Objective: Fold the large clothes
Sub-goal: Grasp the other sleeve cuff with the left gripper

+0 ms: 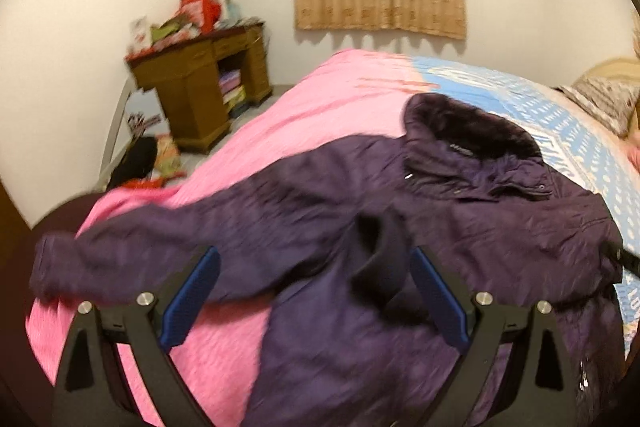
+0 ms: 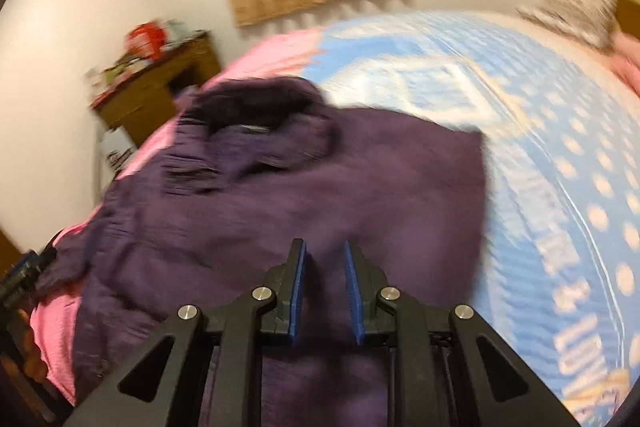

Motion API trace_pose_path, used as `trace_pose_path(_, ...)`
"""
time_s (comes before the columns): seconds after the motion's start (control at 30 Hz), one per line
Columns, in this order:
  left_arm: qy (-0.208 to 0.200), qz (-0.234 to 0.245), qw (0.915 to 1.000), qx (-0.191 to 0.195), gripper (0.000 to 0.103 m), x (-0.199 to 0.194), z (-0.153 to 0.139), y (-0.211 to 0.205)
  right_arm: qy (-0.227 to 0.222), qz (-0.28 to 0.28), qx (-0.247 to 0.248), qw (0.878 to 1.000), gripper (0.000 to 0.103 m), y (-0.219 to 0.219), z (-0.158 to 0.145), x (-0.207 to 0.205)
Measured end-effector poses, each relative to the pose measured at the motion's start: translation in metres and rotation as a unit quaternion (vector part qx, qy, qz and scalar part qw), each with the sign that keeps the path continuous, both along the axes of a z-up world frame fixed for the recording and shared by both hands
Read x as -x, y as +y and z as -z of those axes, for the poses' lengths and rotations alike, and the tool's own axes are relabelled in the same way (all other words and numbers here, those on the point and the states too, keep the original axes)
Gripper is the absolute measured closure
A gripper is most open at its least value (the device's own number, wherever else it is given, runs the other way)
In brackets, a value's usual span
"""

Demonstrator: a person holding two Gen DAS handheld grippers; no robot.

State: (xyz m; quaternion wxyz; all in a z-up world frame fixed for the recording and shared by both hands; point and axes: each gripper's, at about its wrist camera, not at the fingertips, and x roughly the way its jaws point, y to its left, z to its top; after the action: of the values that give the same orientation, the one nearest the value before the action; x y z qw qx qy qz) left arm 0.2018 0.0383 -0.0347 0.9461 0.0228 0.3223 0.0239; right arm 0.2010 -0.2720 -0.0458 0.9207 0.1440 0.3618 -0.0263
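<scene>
A purple coat is laid out front-up on the bed, collar toward the far wall, partly on the pink cover and partly on the blue patterned one. One sleeve is stretched out sideways over the pink. On the other side, going by the right wrist view, the coat ends in a straight edge with no sleeve sticking out, so that side is probably folded in already, though the blur makes it hard to call.

The left gripper is held wide apart over the chest of the coat, with nothing clamped; a dark strap-like bit is seen between the fingers but isn't pinched. The right gripper is nearly closed, with a narrow gap left between the pads and no cloth visibly caught in it. It hangs over the lower body of the coat.

So the fold looks to be at an early stage: body flat, one sleeve left to be brought across. Next, that outstretched sleeve would need to be grabbed near the cuff and carried over the chest, which means the left gripper has to be swung out to it and closed on a single layer. Puffy fabric like this tends to spring back, so some pressing down is probably needed.
</scene>
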Motion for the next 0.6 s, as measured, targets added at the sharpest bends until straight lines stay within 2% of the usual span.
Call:
trace_pose_path(0.07,0.01,0.0,0.9999,-0.01,0.005,-0.02,0.008,-0.017,0.034,0.006,-0.026,0.999,0.083,-0.02,0.023,0.005)
trace_pose_path(0.17,0.038,-0.013,0.999,-0.019,0.005,-0.042,0.026,-0.028,0.036,0.002,-0.043,0.998,0.083,-0.025,0.031,0.015)
trace_pose_path(0.23,0.054,-0.025,0.998,-0.023,0.005,-0.052,0.037,-0.029,0.031,0.001,-0.039,0.999,0.083,-0.027,0.02,0.017)
trace_pose_path(0.37,0.055,-0.044,0.9973,-0.019,0.0,-0.056,0.048,-0.023,-0.036,0.034,-0.04,0.998,0.083,-0.042,-0.019,0.017)
trace_pose_path(0.47,0.044,-0.055,0.9971,-0.028,0.0,-0.054,0.053,-0.025,-0.037,0.048,-0.03,0.998,0.083,-0.05,-0.029,-0.008)
trace_pose_path(0.53,0.038,-0.06,0.9964,-0.045,0.0,-0.053,0.059,-0.028,-0.019,0.05,-0.009,0.999,0.083,-0.05,-0.016,-0.032)
trace_pose_path(0.6,0.036,-0.062,0.9964,-0.045,0.0,-0.053,0.063,-0.029,0.013,0.063,-0.006,0.998,0.083,-0.053,0.011,-0.047)
